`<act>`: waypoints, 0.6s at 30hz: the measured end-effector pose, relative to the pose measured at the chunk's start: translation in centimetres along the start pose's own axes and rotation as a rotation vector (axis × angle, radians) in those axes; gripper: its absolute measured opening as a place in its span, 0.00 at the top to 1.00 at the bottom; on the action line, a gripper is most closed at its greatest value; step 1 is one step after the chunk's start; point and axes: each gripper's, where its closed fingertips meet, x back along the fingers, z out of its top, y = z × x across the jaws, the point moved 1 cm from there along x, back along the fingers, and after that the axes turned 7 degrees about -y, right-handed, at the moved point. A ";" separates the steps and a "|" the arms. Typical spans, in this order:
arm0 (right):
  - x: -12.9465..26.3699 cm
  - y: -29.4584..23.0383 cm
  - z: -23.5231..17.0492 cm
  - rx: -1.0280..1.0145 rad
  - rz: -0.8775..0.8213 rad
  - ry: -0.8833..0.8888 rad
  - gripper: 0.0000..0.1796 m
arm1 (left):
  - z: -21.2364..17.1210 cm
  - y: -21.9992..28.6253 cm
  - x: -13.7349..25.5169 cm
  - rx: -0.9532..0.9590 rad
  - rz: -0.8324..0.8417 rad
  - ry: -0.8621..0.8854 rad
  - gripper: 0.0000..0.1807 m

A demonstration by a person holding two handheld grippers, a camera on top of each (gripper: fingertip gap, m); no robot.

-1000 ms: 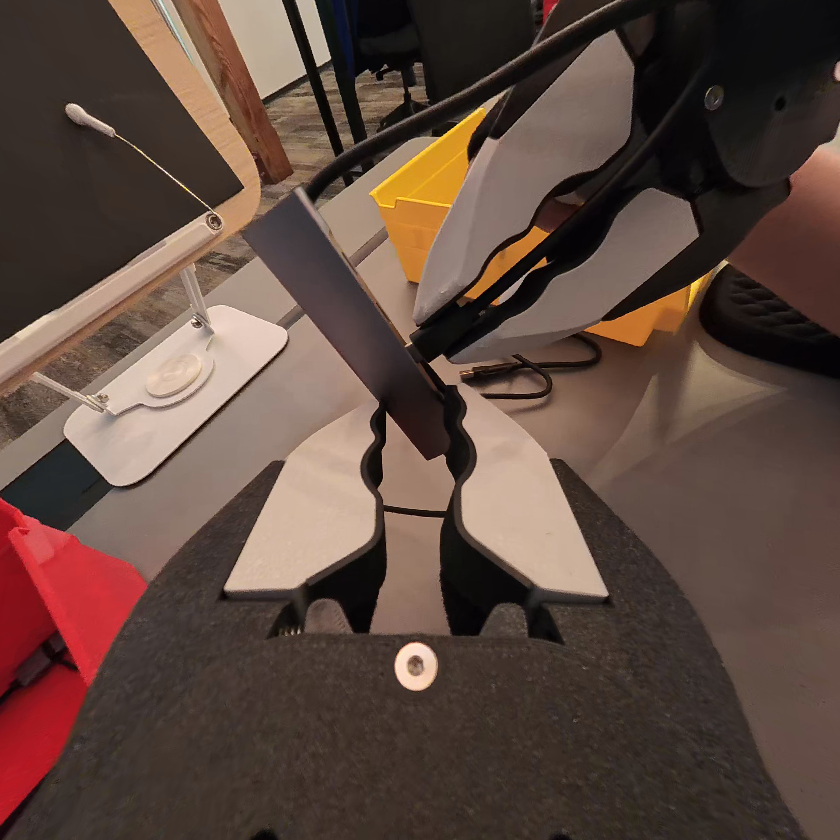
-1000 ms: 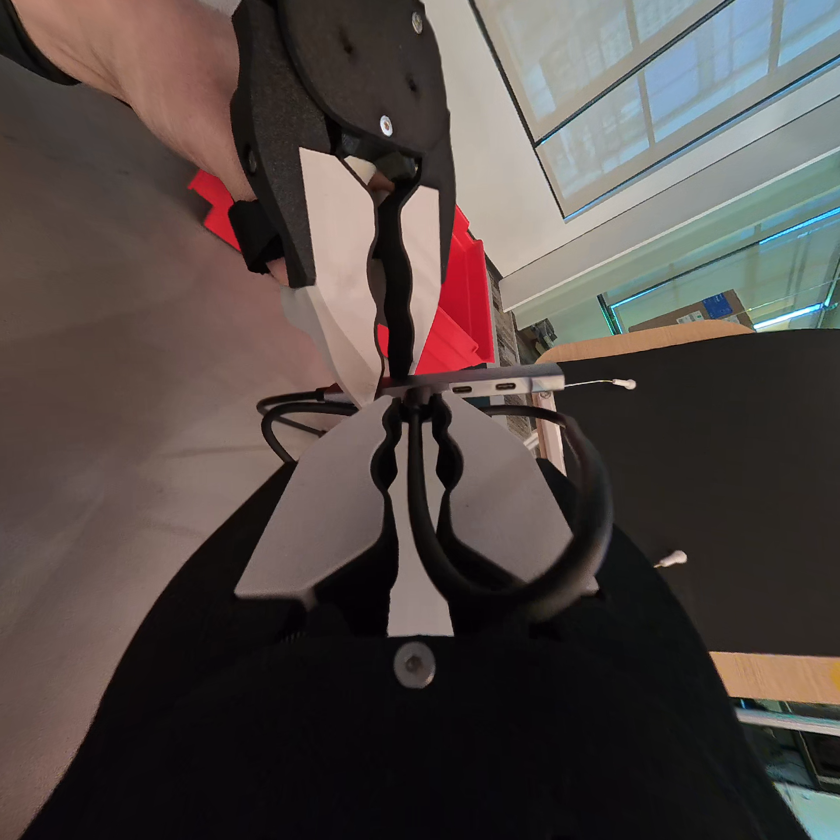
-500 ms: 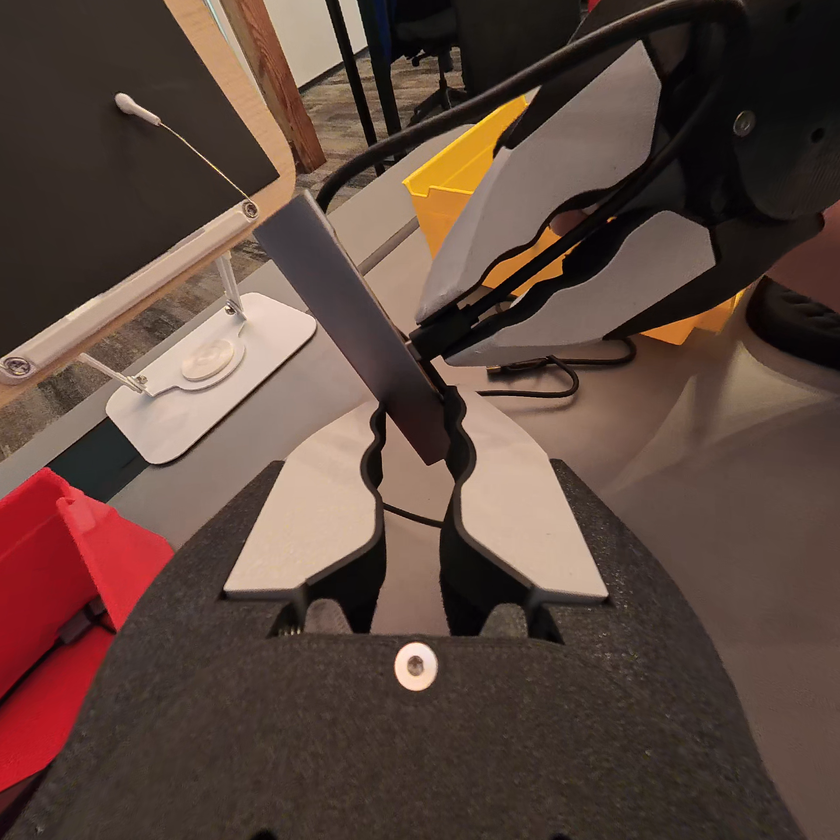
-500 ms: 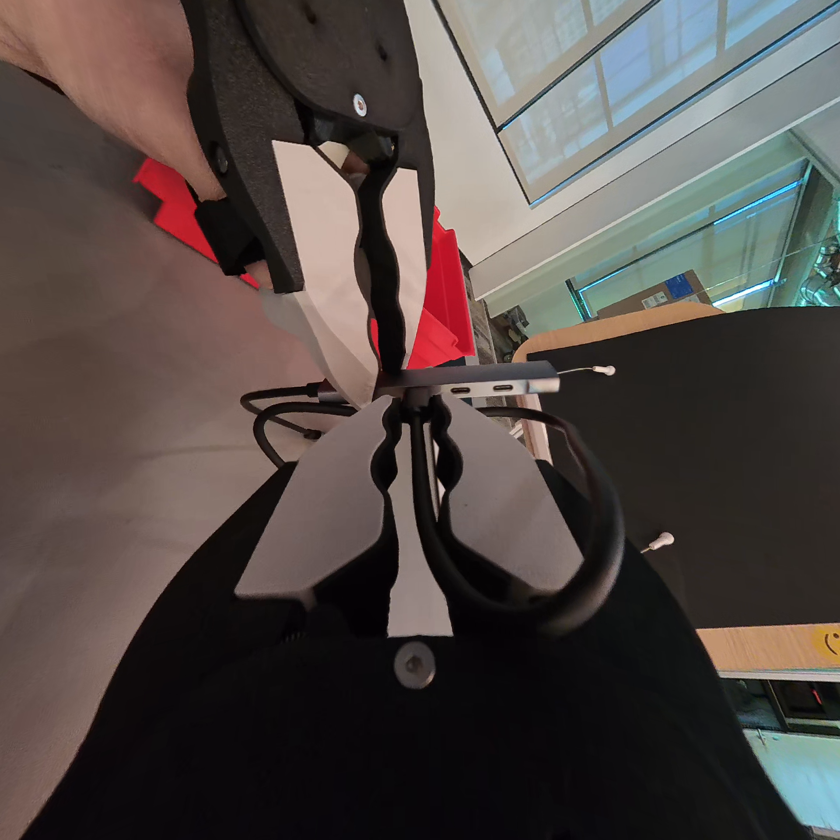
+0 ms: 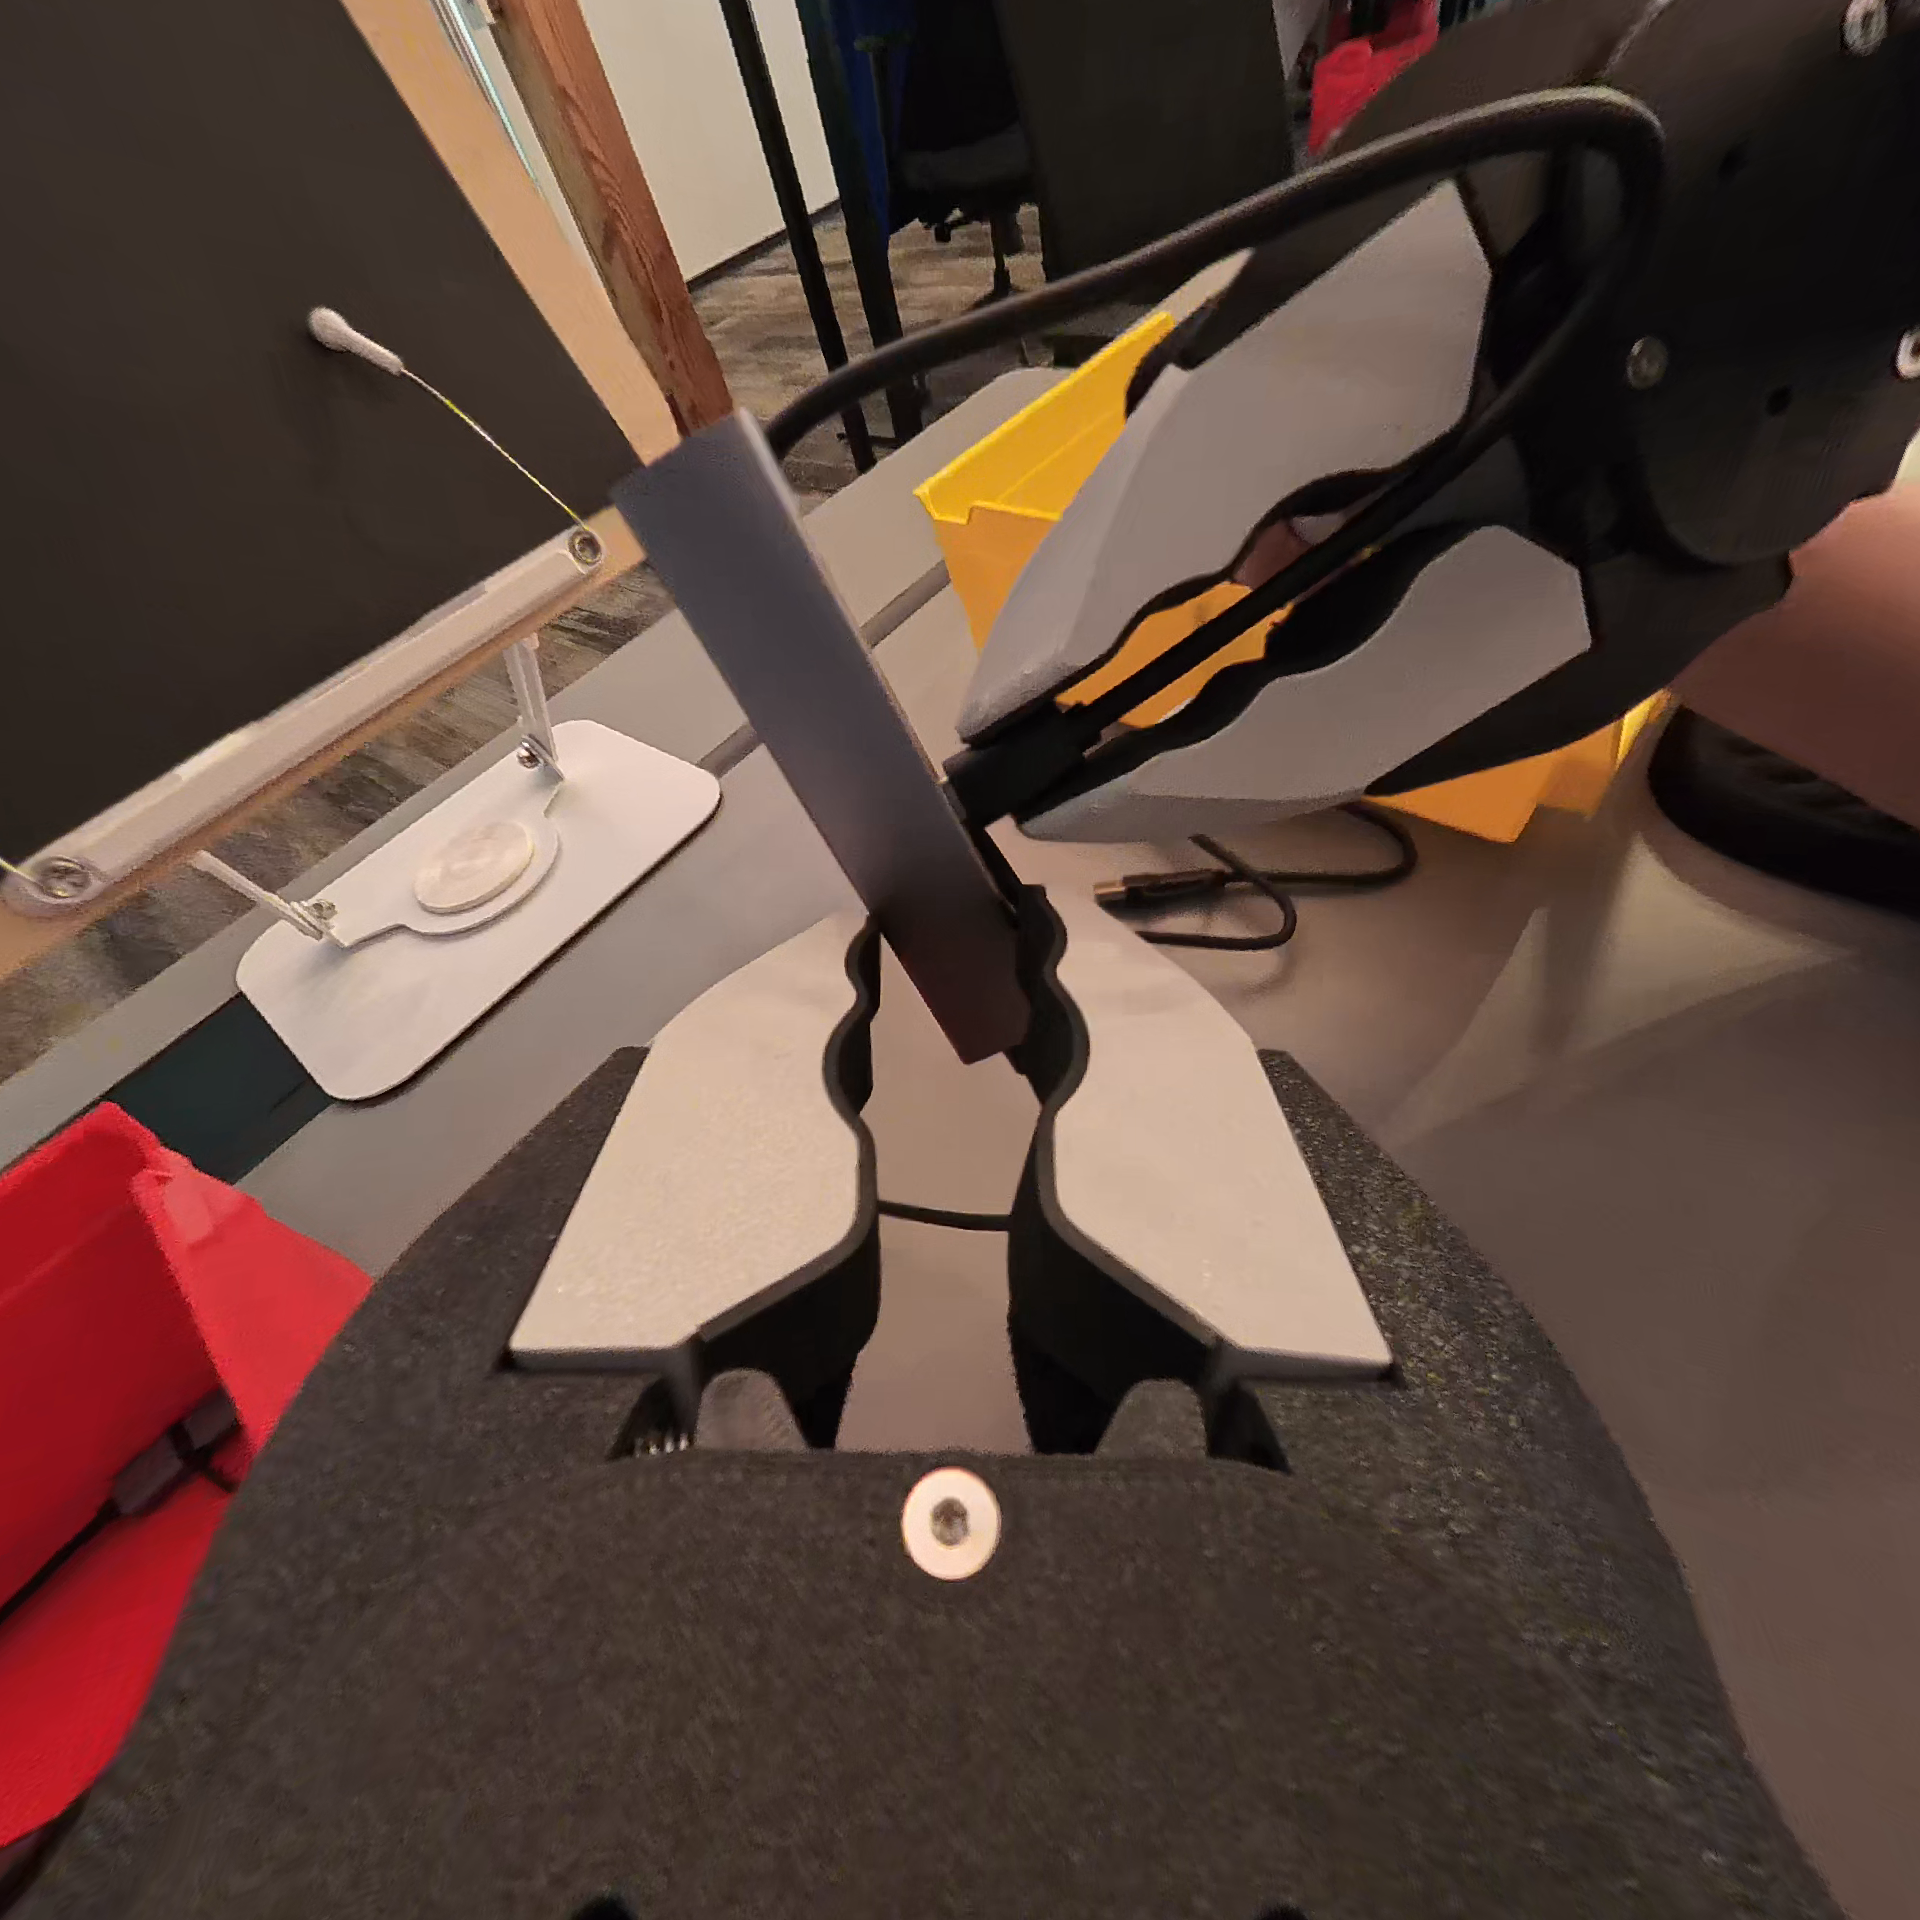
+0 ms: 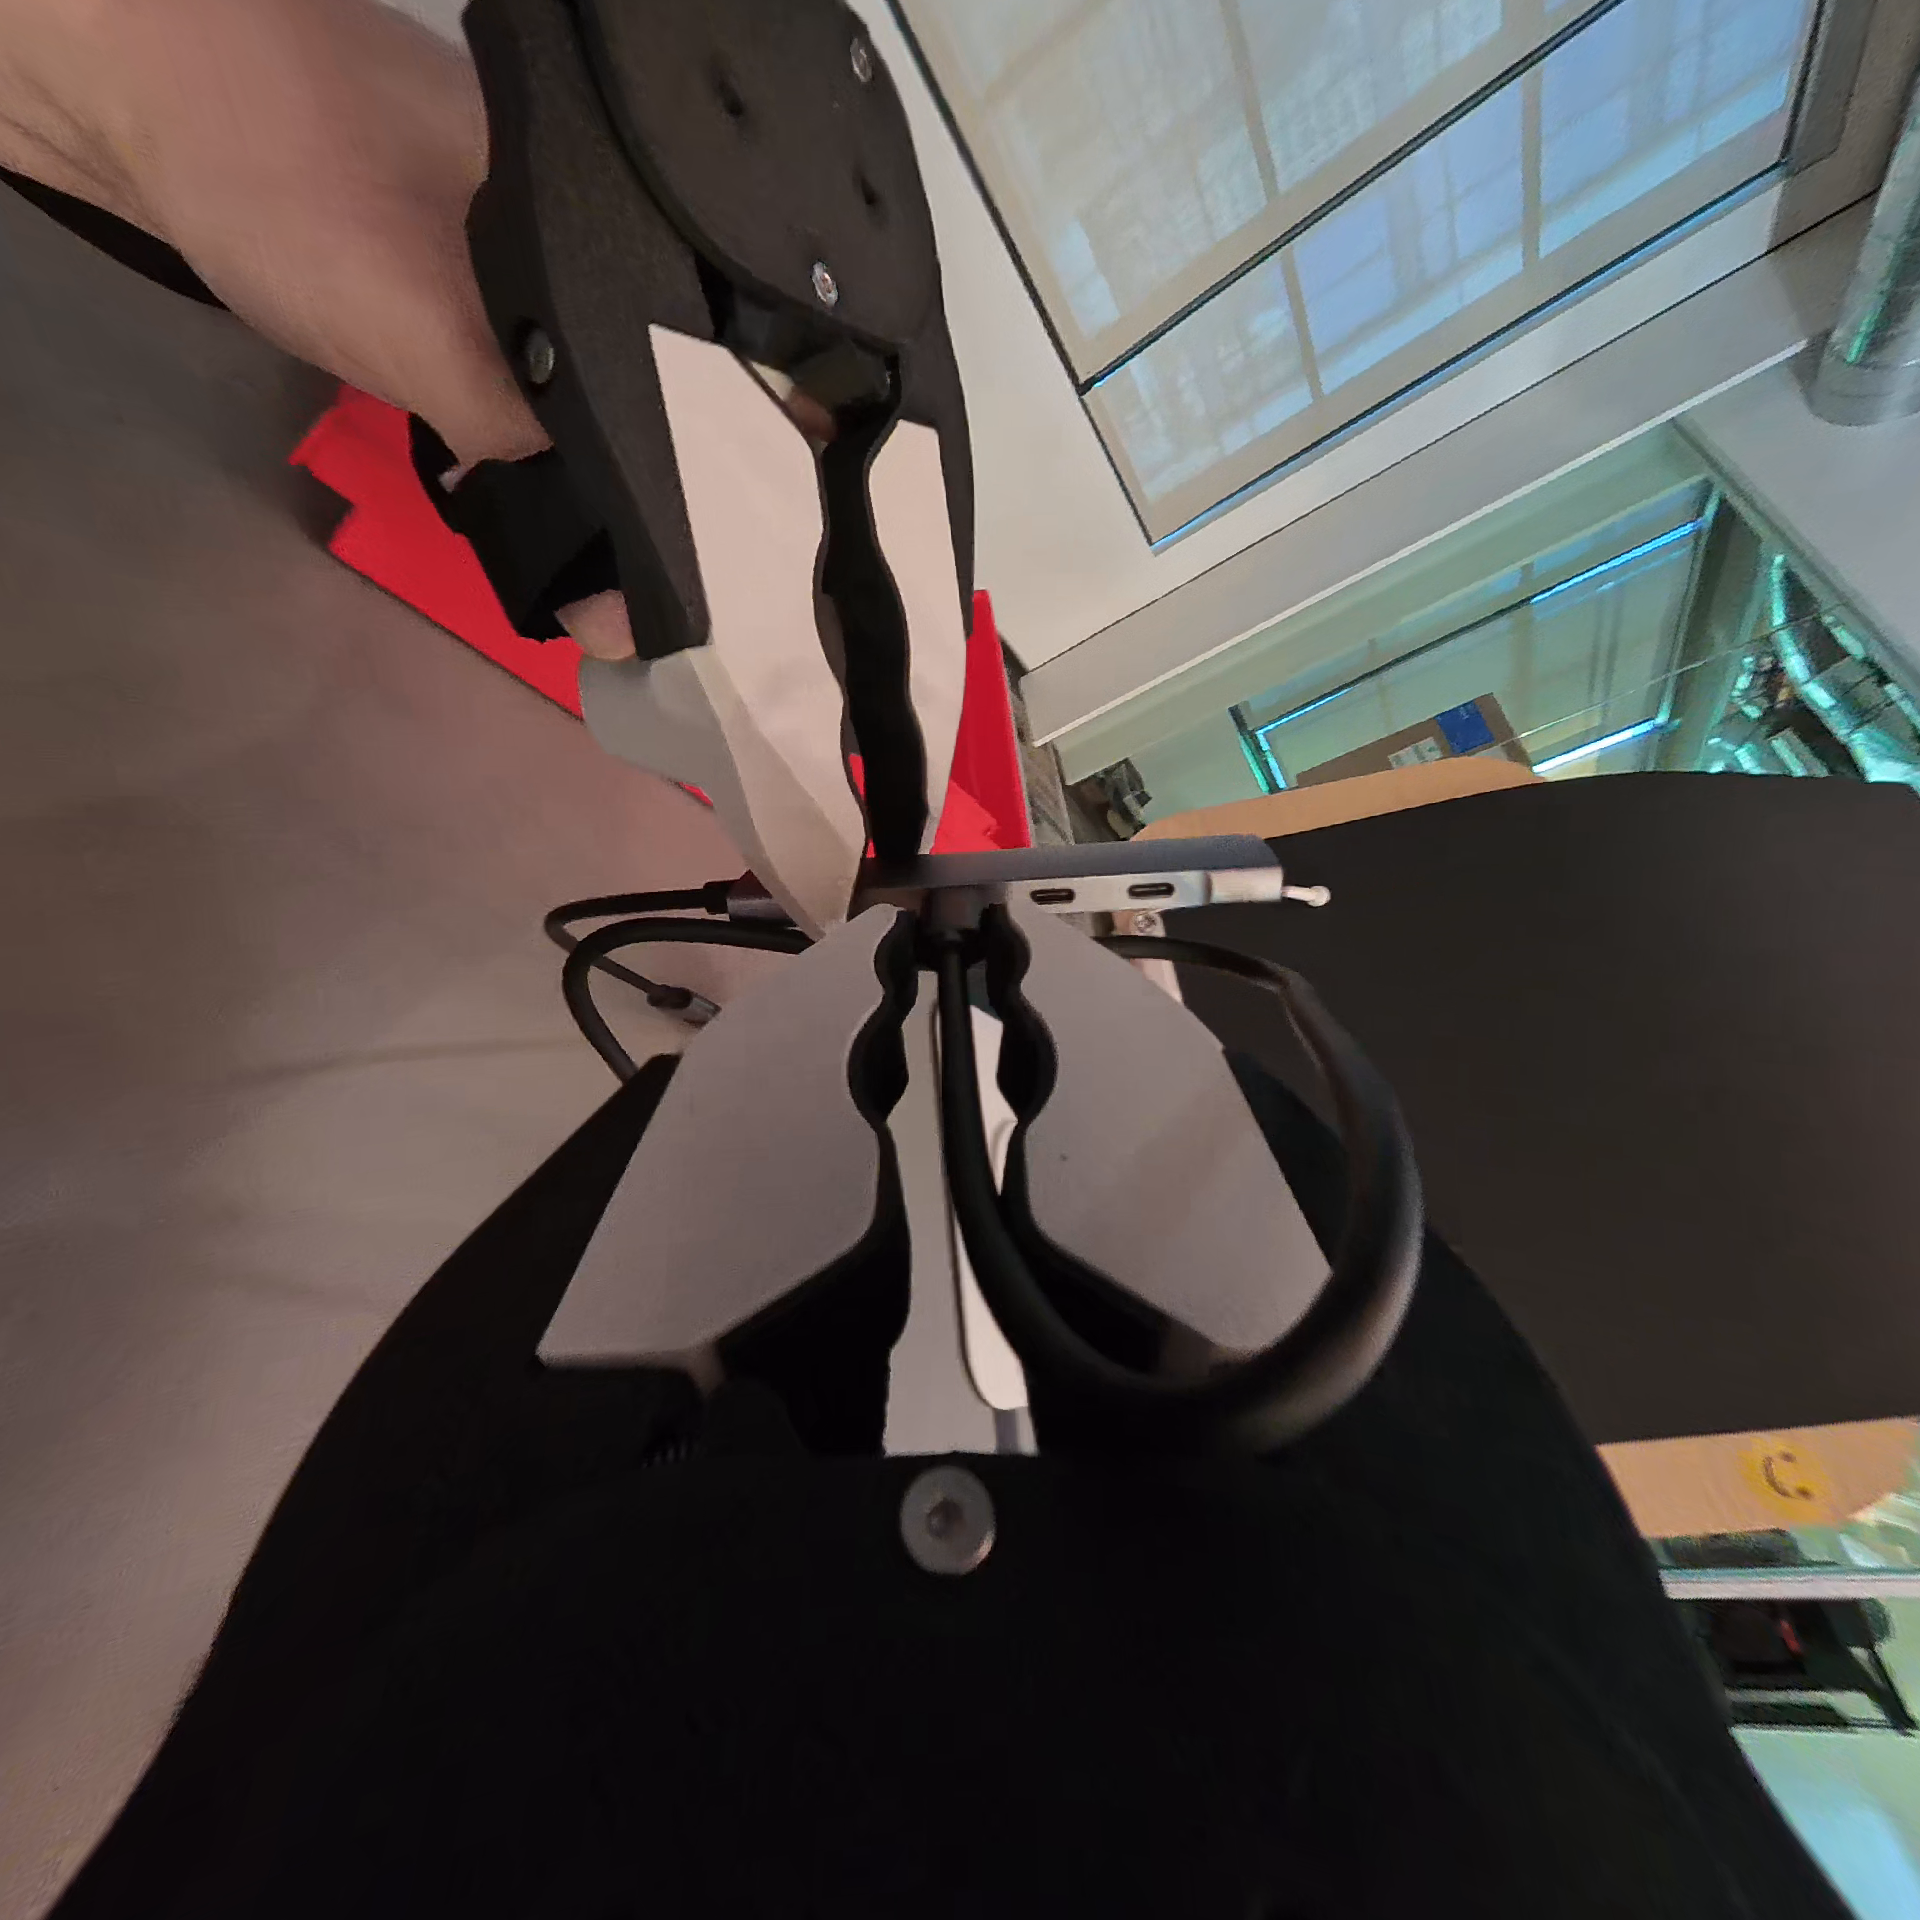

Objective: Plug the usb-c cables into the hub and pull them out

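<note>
A flat grey hub (image 5: 790, 665) is held tilted above the table; in the right wrist view it (image 6: 1081, 871) shows edge-on with two empty ports. My left gripper (image 5: 956, 956) is shut on the hub's lower end and also shows from above in the right wrist view (image 6: 862, 842). My right gripper (image 6: 951, 925) is shut on the black plug of a USB-C cable (image 6: 961, 1060). The plug (image 5: 1003, 774) sits against the hub's side edge and looks seated in a port. The cable loops back over the right gripper (image 5: 1013, 769).
A yellow bin (image 5: 1039, 488) stands behind the right gripper and a red bin (image 5: 104, 1299) at the near left. A black board on a white-based stand (image 5: 468, 883) is at the left. Another loose cable (image 5: 1226, 904) lies on the grey table (image 5: 1558, 1143).
Both grippers keep their hold. The hub and plug have shifted together against the background, and the plug stays at the hub's edge.
</note>
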 end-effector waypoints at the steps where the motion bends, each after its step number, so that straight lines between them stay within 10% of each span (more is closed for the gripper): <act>1: 0.1 0.2 0.1 0.019 -0.023 0.003 0.92 | 0.2 0.0 0.0 0.014 -0.010 0.018 0.86; 18: 0.3 1.4 1.5 0.014 -0.198 0.072 0.92 | 1.6 -0.7 1.4 0.089 -0.030 0.201 0.87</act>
